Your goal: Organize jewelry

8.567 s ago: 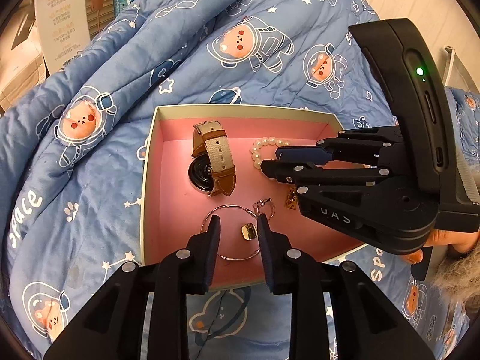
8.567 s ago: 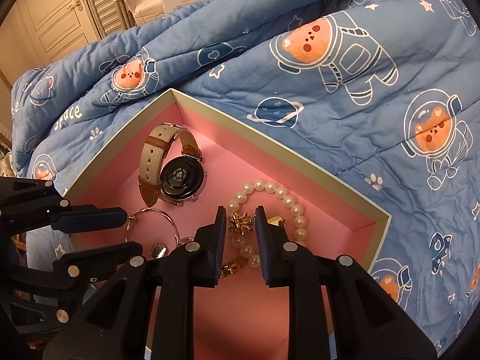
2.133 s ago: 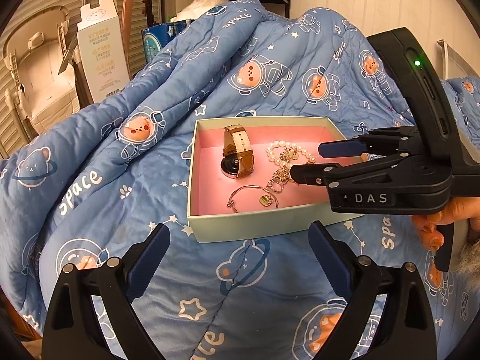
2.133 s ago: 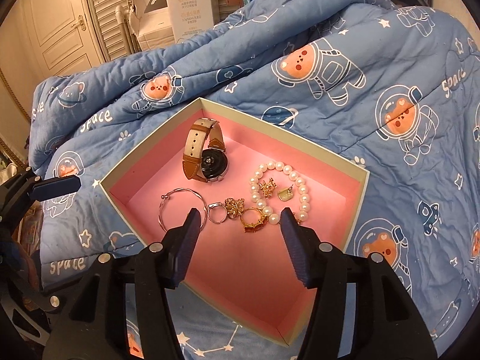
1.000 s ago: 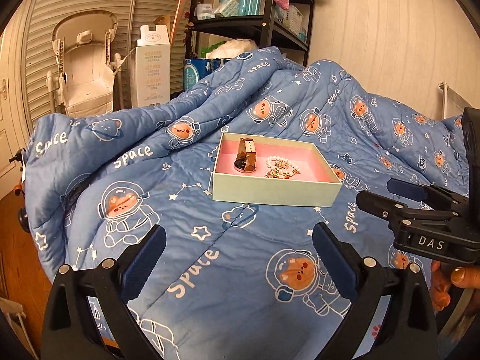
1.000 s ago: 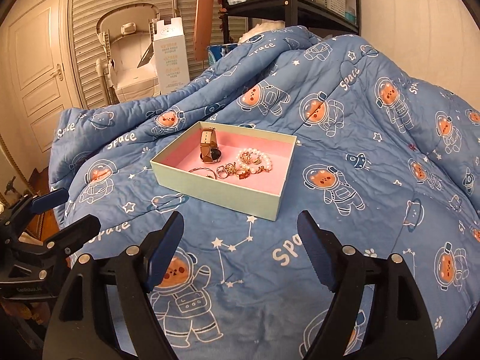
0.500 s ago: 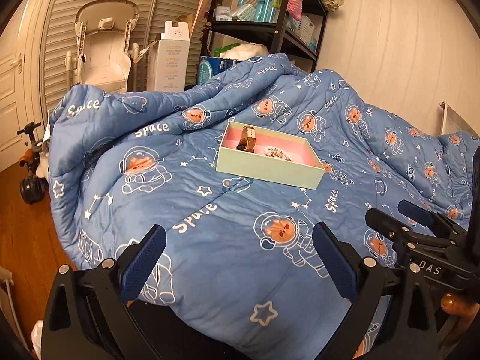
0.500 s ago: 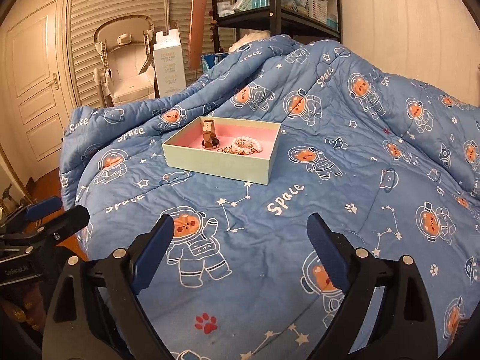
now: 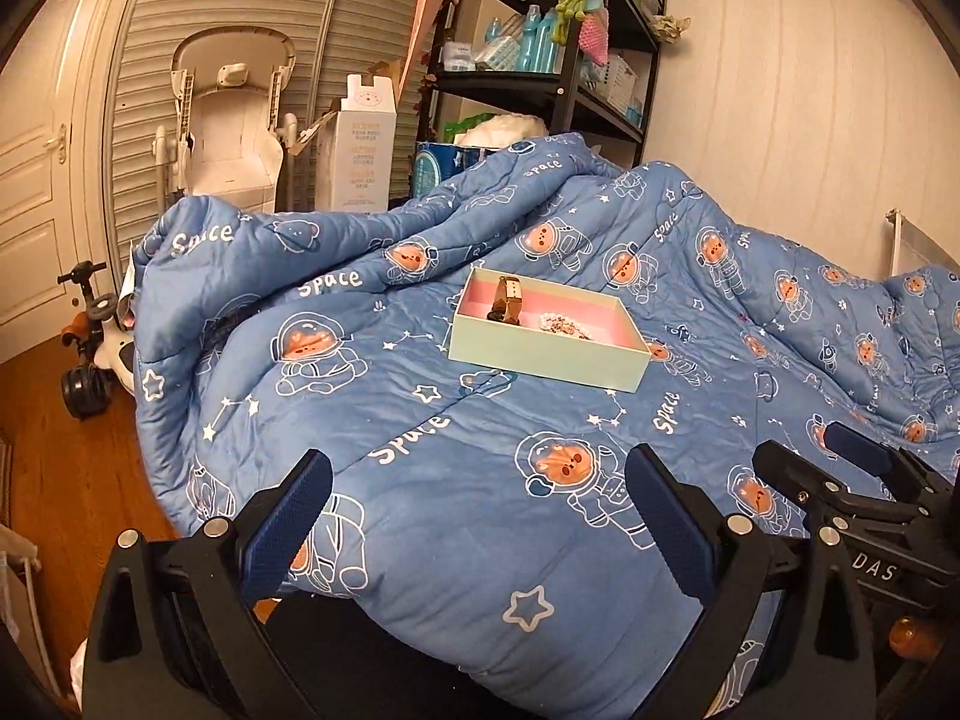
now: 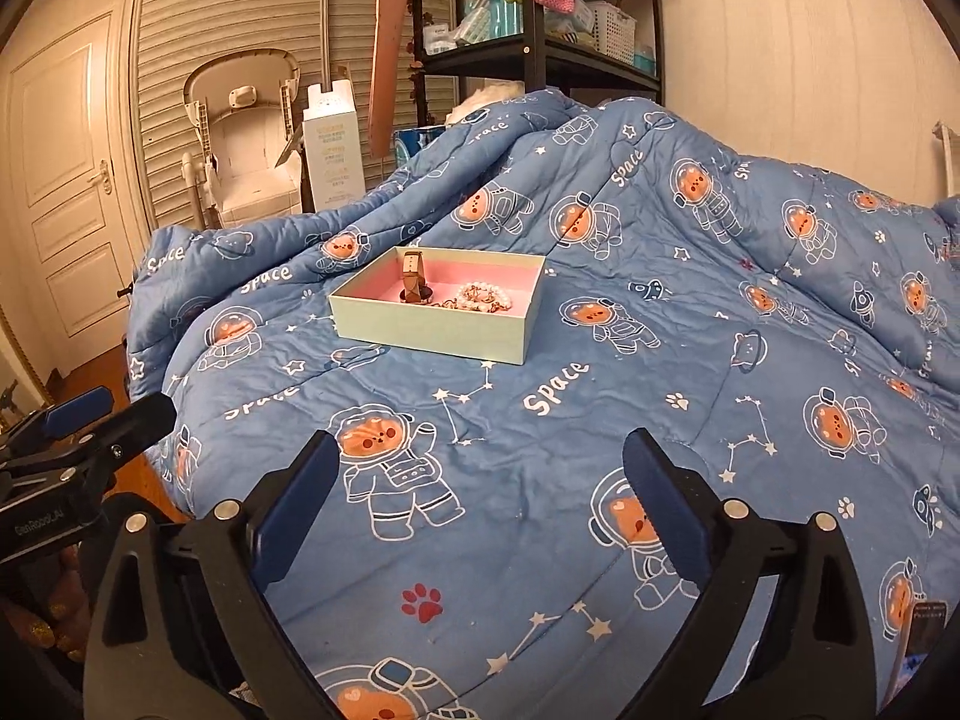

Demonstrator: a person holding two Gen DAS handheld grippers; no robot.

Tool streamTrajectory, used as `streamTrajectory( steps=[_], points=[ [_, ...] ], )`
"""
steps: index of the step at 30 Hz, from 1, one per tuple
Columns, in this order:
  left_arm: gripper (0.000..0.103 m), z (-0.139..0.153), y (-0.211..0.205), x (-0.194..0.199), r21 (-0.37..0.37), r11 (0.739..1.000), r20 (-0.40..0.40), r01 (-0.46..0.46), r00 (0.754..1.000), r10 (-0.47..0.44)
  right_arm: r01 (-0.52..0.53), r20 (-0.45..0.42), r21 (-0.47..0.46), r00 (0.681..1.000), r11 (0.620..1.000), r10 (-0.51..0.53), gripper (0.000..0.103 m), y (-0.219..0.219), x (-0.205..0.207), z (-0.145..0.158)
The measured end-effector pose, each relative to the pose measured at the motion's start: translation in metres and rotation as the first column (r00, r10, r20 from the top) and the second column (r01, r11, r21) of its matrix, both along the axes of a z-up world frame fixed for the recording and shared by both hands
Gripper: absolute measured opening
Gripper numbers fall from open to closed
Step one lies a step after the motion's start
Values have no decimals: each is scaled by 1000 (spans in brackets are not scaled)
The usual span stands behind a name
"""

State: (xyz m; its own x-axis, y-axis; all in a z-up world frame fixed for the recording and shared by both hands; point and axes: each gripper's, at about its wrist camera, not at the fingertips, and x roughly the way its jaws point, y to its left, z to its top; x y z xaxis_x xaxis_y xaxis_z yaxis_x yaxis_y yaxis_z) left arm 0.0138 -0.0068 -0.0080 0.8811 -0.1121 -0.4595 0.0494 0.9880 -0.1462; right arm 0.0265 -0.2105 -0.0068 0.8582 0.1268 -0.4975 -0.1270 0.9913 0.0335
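Left claw: left claw (image 9: pixel 477 507) spread wide, blue-padded fingers (image 9: pixel 294 516) far apart, nothing between them; it hangs over the near edge of the bed, well apart from the box. In the right wrist view it shows at the left margin (image 10: pixel 105 417), also parted.
Right claw: right claw (image 10: pixel 480 495) spread wide and holding nothing, above the quilt near the bed's front edge. In the left wrist view it shows at the lower right (image 9: pixel 822 459), fingers parted.
Box: shallow pale-green rectangular cardboard box with pink lining (image 9: pixel 543 354), (image 10: pixel 432 327), resting on the quilt near the middle of the bed, well apart from both claws.
Watch: wristwatch with tan and brown strap (image 9: pixel 507 300), (image 10: pixel 414 285), inside the box toward its left end, strap looped upward.
Pearls: white pearl bracelet (image 10: pixel 486 294), (image 9: pixel 555 323), inside the box, to the right of the watch.
Small pieces: gold-toned small jewelry (image 10: pixel 453 302), next to the pearls; too small to tell apart, near wall of the box hides part.
Bed cover: blue quilt printed with astronaut bears and the word "Space" (image 9: pixel 480 438), (image 10: pixel 690 330), rumpled at the far side.
Background: black metal shelf unit with bottles (image 9: pixel 540 60), tall white carton (image 9: pixel 360 144), white louvred doors (image 10: pixel 240 18).
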Motion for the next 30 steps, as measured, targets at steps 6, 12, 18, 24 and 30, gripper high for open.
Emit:
streamTrajectory(
  steps=[6,12,18,24,30],
  points=[
    [96,3,0,-4,13,1000,16,-6,1000,6,16,6,3,1000,1000,-16,94,-4,-2,0],
    [96,2,1,-4,17,1000,10,-18,1000,18,27,1,4,1000,1000,-27,94,-6,-2,0],
    [96,3,1,-5,19,1000,15,-22,1000,22,26,4,5,1000,1000,-26,94,-6,-1,0],
    [96,4,2,-6,17,1000,21,-26,999,26,28,7,6,1000,1000,-28,94,-7,-1,2],
    [96,4,2,-5,17,999,18,-29,999,29,27,7,4,1000,1000,-27,94,-7,-2,2]
  ],
)
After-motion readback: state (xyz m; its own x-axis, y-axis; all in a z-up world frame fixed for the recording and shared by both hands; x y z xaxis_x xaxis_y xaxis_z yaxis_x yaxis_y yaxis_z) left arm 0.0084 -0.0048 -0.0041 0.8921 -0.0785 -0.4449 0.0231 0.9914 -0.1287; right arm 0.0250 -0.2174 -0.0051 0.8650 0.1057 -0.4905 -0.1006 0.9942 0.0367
